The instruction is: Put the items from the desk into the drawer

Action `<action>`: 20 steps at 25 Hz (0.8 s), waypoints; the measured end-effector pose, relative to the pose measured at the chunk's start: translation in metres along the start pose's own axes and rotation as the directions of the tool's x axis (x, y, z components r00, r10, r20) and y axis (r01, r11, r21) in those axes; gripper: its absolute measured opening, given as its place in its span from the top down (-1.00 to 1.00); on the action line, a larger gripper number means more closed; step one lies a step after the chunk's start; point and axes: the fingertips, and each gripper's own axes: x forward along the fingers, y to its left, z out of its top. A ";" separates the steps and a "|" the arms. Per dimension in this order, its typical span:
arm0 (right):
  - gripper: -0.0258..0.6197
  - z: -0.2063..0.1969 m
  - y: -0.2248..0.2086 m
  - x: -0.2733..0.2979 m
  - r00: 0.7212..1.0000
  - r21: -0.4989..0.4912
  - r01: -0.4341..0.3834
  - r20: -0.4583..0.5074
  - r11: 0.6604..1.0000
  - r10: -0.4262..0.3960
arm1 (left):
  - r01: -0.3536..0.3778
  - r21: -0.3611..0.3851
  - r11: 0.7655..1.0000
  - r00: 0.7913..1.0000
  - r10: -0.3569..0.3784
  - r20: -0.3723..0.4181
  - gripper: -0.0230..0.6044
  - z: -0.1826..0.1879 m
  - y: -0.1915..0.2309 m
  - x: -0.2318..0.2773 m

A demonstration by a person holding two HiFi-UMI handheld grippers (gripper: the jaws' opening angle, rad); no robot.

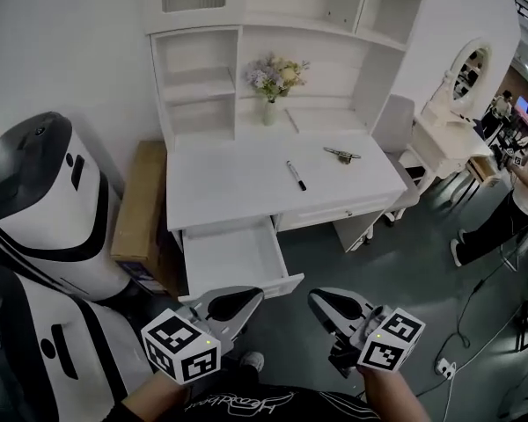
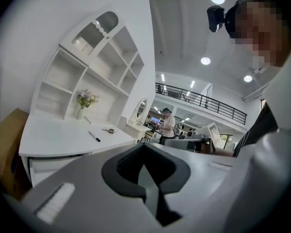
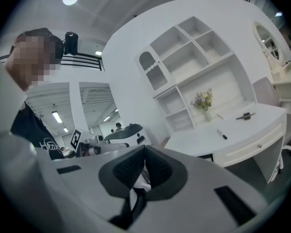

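Left gripper: clenched | right gripper: clenched | marker: lying on desk | drawer: open, below desk front

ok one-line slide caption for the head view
Left gripper and right gripper, both shut, face a white desk with open drawer; marker and small metal object on top.

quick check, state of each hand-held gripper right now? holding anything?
Left hand-held gripper: closed, nothing between its jaws.
Right hand-held gripper: closed, nothing between its jaws.
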 end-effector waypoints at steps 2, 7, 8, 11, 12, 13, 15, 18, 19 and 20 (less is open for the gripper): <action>0.89 0.009 -0.015 0.020 1.000 -0.002 0.000 0.001 1.000 0.000 | -0.001 -0.012 1.000 1.000 0.001 0.004 0.90 0.008 0.026 0.007; 0.89 0.011 -0.058 0.048 1.000 0.028 0.011 -0.019 1.000 -0.011 | -0.022 -0.030 0.999 1.000 0.022 0.003 0.90 0.016 0.073 0.030; 0.89 0.010 -0.067 0.052 1.000 0.034 0.014 -0.026 0.999 -0.013 | -0.025 -0.034 0.999 1.000 0.025 0.004 0.90 0.016 0.078 0.034; 0.89 0.010 -0.098 0.063 0.999 0.048 0.022 -0.031 0.999 -0.020 | -0.048 -0.045 0.998 0.999 0.047 -0.007 0.90 0.015 0.097 0.049; 0.89 0.011 -0.109 0.067 0.999 0.051 0.023 -0.031 0.998 -0.021 | -0.056 -0.048 0.997 0.998 0.055 -0.013 0.90 0.014 0.105 0.055; 0.89 0.012 -0.120 0.072 0.999 0.052 0.022 -0.034 0.998 -0.020 | -0.066 -0.053 0.996 0.998 0.065 -0.018 0.90 0.015 0.112 0.061; 0.89 0.018 -0.143 0.082 0.999 0.052 0.015 -0.046 0.999 -0.012 | -0.090 -0.068 0.994 0.996 0.089 -0.027 0.90 0.019 0.125 0.075; 0.89 0.032 -0.180 0.097 0.998 0.056 -0.007 -0.058 0.998 0.010 | -0.124 -0.071 0.990 0.992 0.121 -0.040 0.90 0.031 0.143 0.103; 0.89 0.036 -0.191 0.101 0.998 0.061 -0.014 -0.060 0.998 0.017 | -0.133 -0.066 0.989 0.990 0.130 -0.046 0.90 0.035 0.148 0.112; 0.89 0.039 -0.203 0.105 0.998 0.067 -0.020 -0.063 0.998 0.024 | -0.142 -0.063 0.988 0.989 0.139 -0.051 0.90 0.038 0.154 0.122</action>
